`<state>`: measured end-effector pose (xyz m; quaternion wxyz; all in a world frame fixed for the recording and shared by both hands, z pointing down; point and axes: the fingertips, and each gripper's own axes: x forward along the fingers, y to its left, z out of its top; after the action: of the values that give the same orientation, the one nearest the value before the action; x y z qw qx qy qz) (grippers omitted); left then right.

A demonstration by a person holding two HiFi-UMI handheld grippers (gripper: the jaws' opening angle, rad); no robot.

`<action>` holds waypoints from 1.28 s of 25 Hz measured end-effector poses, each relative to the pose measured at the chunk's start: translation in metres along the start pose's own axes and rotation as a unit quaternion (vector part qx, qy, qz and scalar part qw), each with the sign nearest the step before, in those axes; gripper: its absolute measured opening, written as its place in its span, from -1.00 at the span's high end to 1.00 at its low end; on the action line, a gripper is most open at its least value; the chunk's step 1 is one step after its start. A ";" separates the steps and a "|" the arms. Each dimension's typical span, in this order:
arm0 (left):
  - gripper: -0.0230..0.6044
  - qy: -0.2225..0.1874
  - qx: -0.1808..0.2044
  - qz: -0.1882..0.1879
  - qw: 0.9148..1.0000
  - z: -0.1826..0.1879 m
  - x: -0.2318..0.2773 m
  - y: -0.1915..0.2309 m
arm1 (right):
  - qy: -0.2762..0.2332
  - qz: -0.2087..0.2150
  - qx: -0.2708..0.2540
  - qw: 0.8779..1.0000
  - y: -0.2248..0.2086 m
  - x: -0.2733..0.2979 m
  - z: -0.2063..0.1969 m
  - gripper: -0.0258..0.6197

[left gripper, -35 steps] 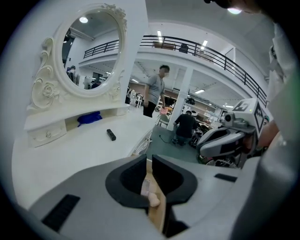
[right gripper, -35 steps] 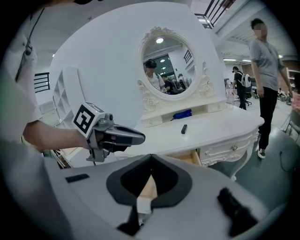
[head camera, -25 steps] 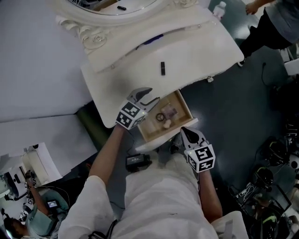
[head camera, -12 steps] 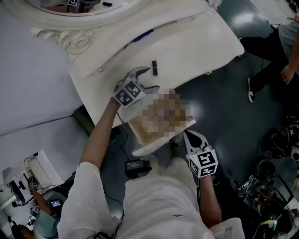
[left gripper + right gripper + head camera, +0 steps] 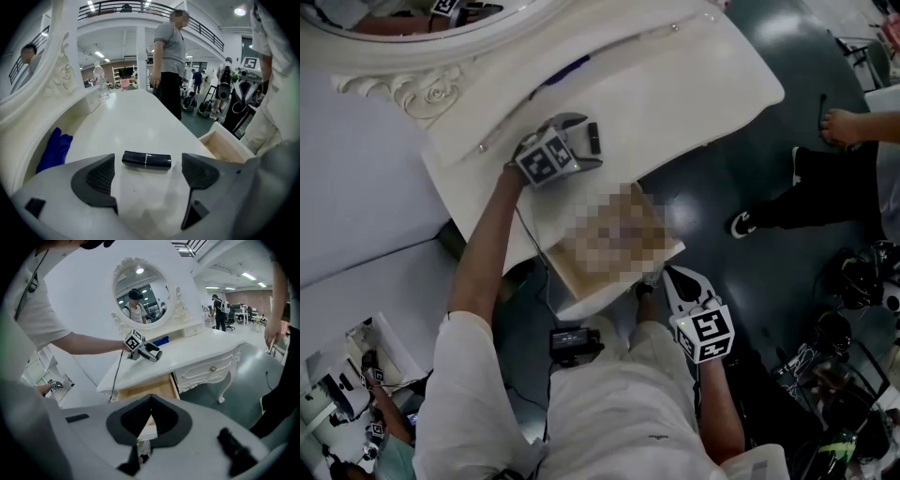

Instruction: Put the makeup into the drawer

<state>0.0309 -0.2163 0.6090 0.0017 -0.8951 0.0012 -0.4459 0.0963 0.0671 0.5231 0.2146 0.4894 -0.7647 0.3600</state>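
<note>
left tongs (image 5: 149, 172): spread, just been opening, to straddle the tube (image 5: 146, 160) | tube: crosswise on worktop (image 5: 136, 117) between their tips, untouched | drawer (image 5: 224, 146): open at their right, ready for it | right tongs (image 5: 150, 417): pressed together, empty, idle, drawer just ahead

White dressing table (image 5: 675, 84)
On top: a black tube (image 5: 146, 160), a blue cloth (image 5: 54, 150) against the back ledge, a bottle (image 5: 99, 79) at one end.
</note>
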 end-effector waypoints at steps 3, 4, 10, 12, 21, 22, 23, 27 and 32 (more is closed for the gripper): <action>-0.44 0.010 0.003 -0.024 1.000 0.001 0.008 -0.002 | 0.002 -0.002 0.002 1.000 -0.003 0.000 -0.001 0.88; -0.43 0.012 0.004 -0.031 0.999 0.002 0.010 -0.003 | 0.002 -0.003 0.003 1.000 -0.004 0.000 -0.001 0.88; -0.43 0.019 0.008 -0.046 0.999 0.002 0.011 -0.003 | 0.002 -0.004 0.003 1.000 -0.002 0.000 0.002 0.88; -0.43 0.019 0.004 -0.048 0.999 0.003 0.011 -0.003 | -0.001 -0.005 0.004 1.000 -0.002 -0.001 0.002 0.88; -0.18 0.008 -0.014 -0.041 0.999 0.001 0.009 -0.004 | -0.004 -0.007 0.007 1.000 0.005 0.001 0.003 0.88; -0.18 0.009 -0.014 -0.040 0.999 0.001 0.009 -0.004 | -0.005 -0.008 0.007 1.000 0.005 0.001 0.003 0.88; -0.18 0.010 -0.013 -0.038 0.999 0.001 0.009 -0.004 | -0.007 -0.009 0.007 1.000 0.006 0.001 0.002 0.88; -0.17 0.012 -0.019 -0.032 0.999 0.000 0.006 -0.004 | -0.012 -0.014 0.009 1.000 0.007 -0.002 0.004 0.88; -0.16 0.005 -0.027 -0.023 0.999 0.004 -0.006 -0.006 | -0.023 -0.021 0.009 0.999 0.009 -0.008 0.009 0.88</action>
<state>0.0300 -0.2107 0.6016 -0.0324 -0.8924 -0.0075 -0.4500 0.0915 0.0675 0.5084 0.2002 0.5153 -0.7555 0.3515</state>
